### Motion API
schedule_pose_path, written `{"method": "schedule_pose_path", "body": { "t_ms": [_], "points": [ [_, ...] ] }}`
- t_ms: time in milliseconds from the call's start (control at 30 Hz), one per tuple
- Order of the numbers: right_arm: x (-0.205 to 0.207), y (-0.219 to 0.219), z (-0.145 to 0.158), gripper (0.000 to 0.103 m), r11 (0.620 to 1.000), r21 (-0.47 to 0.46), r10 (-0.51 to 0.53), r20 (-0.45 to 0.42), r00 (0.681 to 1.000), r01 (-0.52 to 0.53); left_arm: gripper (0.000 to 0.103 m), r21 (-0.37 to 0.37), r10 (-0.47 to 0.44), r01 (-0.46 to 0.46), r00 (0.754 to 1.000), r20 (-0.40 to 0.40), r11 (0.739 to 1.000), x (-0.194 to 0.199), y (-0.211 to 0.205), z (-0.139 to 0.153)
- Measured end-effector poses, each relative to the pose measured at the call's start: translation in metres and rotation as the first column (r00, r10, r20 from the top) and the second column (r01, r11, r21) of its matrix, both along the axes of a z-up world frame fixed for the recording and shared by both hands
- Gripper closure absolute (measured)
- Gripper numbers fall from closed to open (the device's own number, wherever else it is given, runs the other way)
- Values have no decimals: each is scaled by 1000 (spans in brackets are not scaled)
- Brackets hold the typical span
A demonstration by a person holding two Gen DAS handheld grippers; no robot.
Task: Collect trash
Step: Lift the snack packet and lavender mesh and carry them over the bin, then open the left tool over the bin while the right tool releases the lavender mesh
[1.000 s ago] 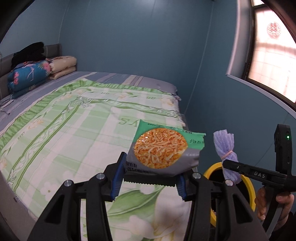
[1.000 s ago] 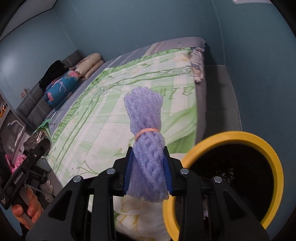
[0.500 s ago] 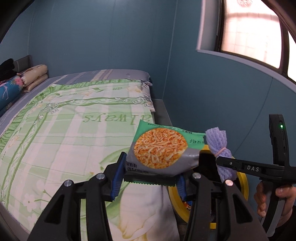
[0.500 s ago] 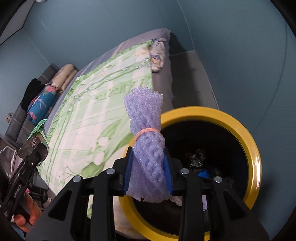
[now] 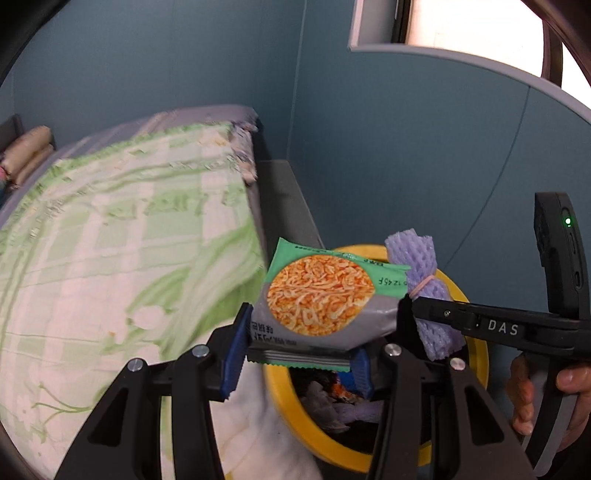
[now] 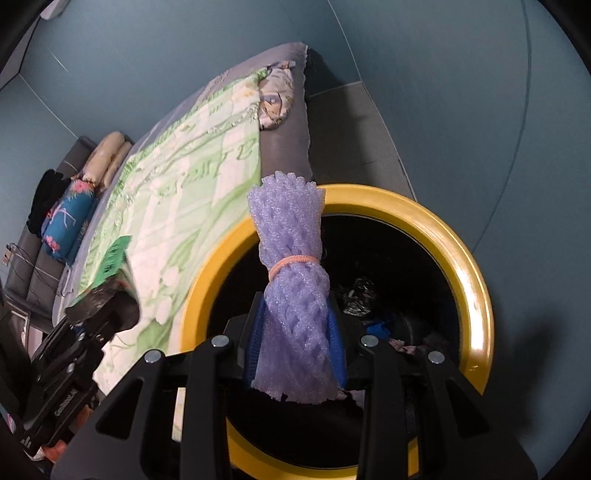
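We count 2 claws: the left claw (image 5: 295, 354) and the right claw (image 6: 295, 354). We see 1 noodle packet (image 5: 321, 299), 1 purple foam net (image 6: 291, 295) with 1 rubber band (image 6: 291, 263), 1 yellow-rimmed bin (image 6: 461, 266), 1 bed (image 5: 110, 258), 1 window (image 5: 480, 33) and 1 hand (image 5: 535, 391).

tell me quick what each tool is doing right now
left tool: shut on the noodle packet
right tool: shut on the purple foam net

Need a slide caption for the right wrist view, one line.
Right gripper holds a purple foam net bundle over the yellow-rimmed trash bin beside the bed.
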State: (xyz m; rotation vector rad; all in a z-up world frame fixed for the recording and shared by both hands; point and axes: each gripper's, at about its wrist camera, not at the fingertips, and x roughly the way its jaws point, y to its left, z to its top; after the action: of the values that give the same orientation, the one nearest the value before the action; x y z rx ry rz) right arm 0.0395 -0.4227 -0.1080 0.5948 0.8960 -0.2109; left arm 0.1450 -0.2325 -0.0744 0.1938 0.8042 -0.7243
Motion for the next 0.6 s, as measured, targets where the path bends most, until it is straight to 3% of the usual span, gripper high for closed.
{"method": "schedule_pose_path", "body": {
  "t_ms": [233, 600],
  "points": [
    [-1, -8, -8, 72, 1000, -24, 8, -48, 999, -10, 58, 13, -23, 25, 989, -147, 1000, 15, -23, -36],
    [-3, -21, -14, 64, 1000, -6, -31, -76, 997, 31, 49, 30, -45, 52, 981, -186, 998, 7, -32, -53]
  ]
}}
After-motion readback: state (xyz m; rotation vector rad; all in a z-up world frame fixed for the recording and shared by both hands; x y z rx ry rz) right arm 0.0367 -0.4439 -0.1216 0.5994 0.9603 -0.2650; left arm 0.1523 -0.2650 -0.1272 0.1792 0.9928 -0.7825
